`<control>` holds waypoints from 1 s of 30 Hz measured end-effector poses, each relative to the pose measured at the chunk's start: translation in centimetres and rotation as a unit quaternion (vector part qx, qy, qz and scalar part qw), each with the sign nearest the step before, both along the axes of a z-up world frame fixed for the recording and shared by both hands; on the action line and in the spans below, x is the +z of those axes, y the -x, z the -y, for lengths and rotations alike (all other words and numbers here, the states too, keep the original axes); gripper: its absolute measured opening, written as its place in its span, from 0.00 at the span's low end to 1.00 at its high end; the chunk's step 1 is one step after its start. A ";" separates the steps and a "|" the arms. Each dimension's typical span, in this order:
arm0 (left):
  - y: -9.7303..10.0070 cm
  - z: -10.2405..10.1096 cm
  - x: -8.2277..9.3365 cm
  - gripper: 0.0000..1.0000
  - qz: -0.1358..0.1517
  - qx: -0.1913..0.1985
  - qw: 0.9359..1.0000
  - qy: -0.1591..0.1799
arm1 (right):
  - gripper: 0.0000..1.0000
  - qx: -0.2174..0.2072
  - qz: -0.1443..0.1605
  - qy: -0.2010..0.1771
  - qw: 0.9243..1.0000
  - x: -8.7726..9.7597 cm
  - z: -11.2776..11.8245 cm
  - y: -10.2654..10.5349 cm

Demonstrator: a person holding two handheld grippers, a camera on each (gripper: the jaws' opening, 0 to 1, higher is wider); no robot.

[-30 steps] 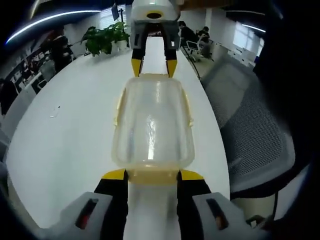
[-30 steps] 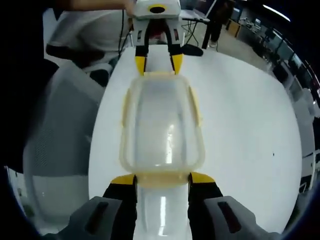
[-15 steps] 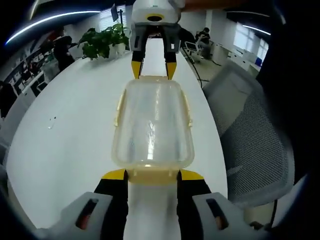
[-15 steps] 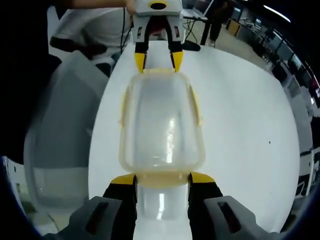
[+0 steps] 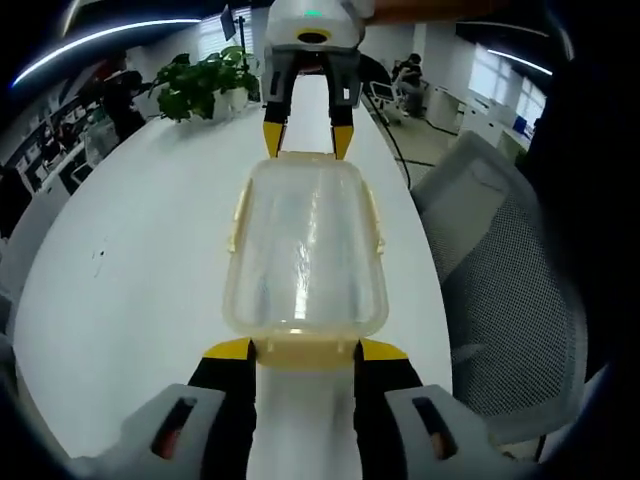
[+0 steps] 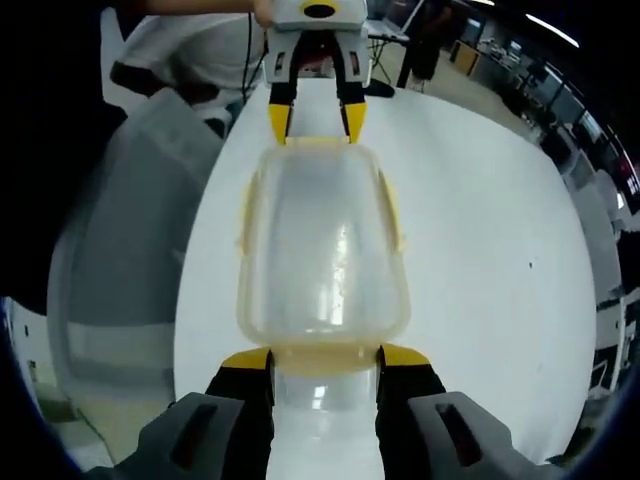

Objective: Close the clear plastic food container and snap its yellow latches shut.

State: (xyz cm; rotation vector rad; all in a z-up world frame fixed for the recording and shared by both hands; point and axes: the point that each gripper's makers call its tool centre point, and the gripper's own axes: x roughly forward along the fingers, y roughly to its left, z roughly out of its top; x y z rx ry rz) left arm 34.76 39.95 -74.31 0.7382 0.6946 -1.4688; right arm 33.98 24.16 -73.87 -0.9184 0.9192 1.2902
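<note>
A clear plastic food container (image 5: 305,250) with its lid on hangs over the white table (image 5: 130,260), held end to end between both grippers. Yellow side latches (image 5: 377,215) lie against its long walls. My left gripper (image 5: 307,350) is shut on the near yellow end latch (image 5: 305,355) in the left gripper view, with the right gripper (image 5: 307,140) on the far end. In the right gripper view the same container (image 6: 322,250) runs from my right gripper (image 6: 325,357), shut on its yellow end latch (image 6: 325,360), up to the left gripper (image 6: 315,125).
A grey mesh chair (image 5: 500,300) stands by the table's edge, the same chair (image 6: 120,250) showing in the right gripper view. A potted plant (image 5: 205,80) sits at the table's far end. A person in white (image 6: 190,60) is behind the left gripper.
The container keeps its place between the two grippers, while the table and chair slide a little behind it: both hands drift together with the container.
</note>
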 end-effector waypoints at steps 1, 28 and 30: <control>0.0 0.3 0.0 0.36 -0.001 -0.001 1.000 -0.001 | 0.38 -0.002 -0.001 -0.001 1.000 -0.1 0.2 0.1; -0.6 5.3 -0.5 0.36 0.005 -0.020 1.000 -0.017 | 0.38 -0.021 0.007 -0.005 1.000 -1.1 5.3 -0.2; -0.7 5.5 -0.6 0.36 0.005 -0.021 1.000 -0.017 | 0.38 -0.022 0.007 -0.006 1.000 -1.1 5.5 -0.2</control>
